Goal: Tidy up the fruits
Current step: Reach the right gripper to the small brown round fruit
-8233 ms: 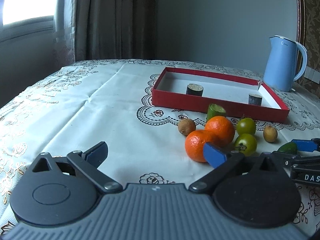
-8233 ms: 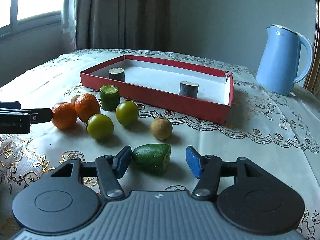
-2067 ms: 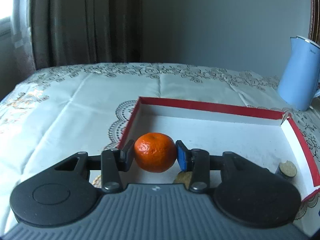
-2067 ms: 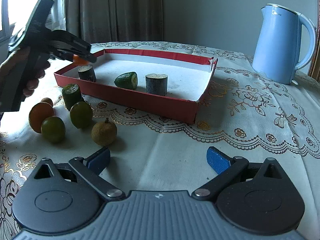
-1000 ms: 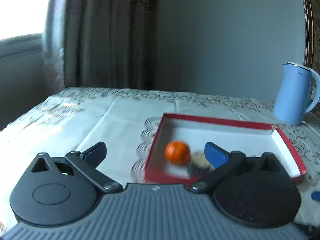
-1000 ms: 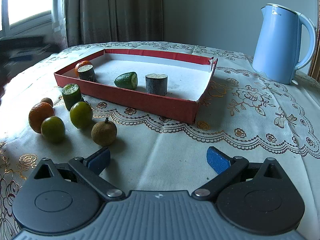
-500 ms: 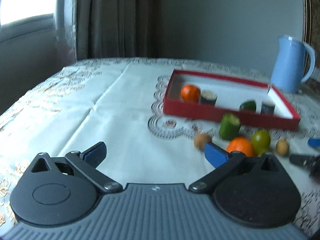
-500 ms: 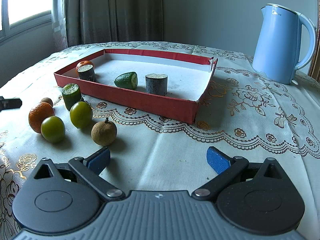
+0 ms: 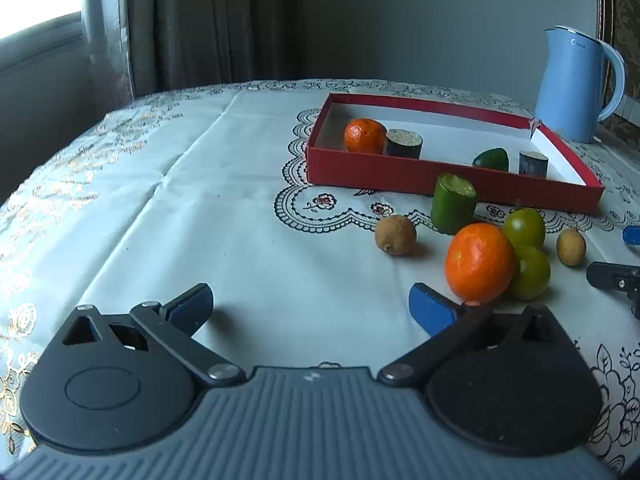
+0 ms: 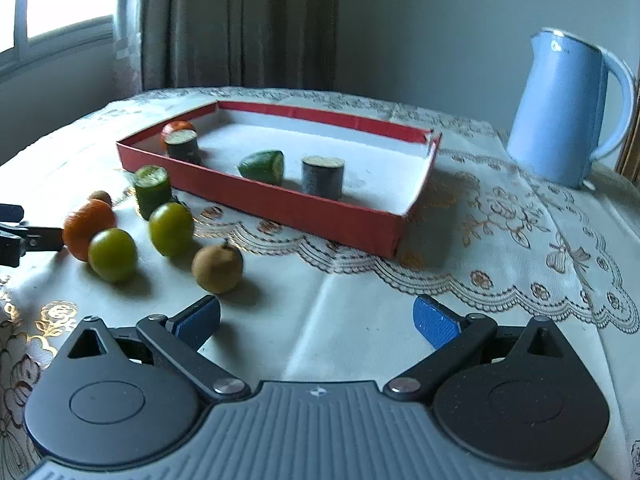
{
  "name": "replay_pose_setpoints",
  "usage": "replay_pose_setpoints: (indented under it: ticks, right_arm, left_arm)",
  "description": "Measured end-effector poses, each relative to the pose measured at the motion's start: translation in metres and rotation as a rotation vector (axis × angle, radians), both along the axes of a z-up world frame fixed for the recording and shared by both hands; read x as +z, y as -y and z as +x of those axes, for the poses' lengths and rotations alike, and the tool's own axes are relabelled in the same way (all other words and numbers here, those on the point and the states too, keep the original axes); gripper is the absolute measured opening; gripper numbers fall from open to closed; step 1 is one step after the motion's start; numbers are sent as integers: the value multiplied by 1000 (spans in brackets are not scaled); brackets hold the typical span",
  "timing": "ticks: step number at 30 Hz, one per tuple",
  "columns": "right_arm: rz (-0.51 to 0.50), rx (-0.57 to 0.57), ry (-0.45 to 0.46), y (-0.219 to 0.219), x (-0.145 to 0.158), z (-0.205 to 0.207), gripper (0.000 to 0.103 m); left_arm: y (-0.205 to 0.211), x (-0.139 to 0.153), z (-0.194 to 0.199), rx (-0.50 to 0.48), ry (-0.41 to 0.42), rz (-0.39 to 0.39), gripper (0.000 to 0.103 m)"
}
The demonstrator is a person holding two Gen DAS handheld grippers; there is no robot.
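Two grippers are hovering low over the lace-patterned tablecloth (image 9: 224, 208), both with their blue pads spread wide and nothing between them. From its own camera, the left gripper (image 9: 310, 308) is pointing at bare cloth, with a loose orange (image 9: 479, 268) sitting just beyond its right pad. That orange is touching two green round fruits (image 9: 524, 227), and a cut green cylinder piece (image 9: 454, 209) is standing upright just behind them, close to the front wall of the red tray (image 9: 400, 174). One brown longan (image 9: 395, 234) is lying to the left of this cluster and another longan (image 9: 571, 246) to its right.

Inside the tray, a second orange (image 9: 365, 135) is resting in the near left corner, touching a dark cylinder piece (image 9: 404, 143). Farther right, a green fruit half (image 9: 491, 158) is lying beside another dark cylinder (image 9: 533, 162).

In the right wrist view, the right gripper (image 10: 316, 320) is hanging above the cloth near the longan (image 10: 217, 266), apart from it. A blue kettle (image 10: 560, 108) is standing behind the tray's far right corner, and grey curtains (image 10: 240, 20) are hanging beyond the table.
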State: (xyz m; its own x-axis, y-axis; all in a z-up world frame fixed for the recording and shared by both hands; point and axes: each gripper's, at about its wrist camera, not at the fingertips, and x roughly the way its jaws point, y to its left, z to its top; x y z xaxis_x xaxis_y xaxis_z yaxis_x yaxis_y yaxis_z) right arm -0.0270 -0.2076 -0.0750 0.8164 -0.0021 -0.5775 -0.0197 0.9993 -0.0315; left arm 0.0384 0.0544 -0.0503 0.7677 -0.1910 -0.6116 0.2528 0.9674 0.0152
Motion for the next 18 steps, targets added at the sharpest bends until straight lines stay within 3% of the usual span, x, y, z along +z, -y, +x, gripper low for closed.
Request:
replay_pose_setpoints:
  ticks: [3,8,18]
  right_arm:
    - [67,35,4,-2,3,1,103]
    - [80,69,9,-11,6,9,70]
    - [72,114,-1,-23,5,22,48]
  left_arm:
    - [0,-2,3,0,-17,0,103]
    - [0,-2,4,0,-17,0,103]
    - [0,-2,4,0,-16,1,103]
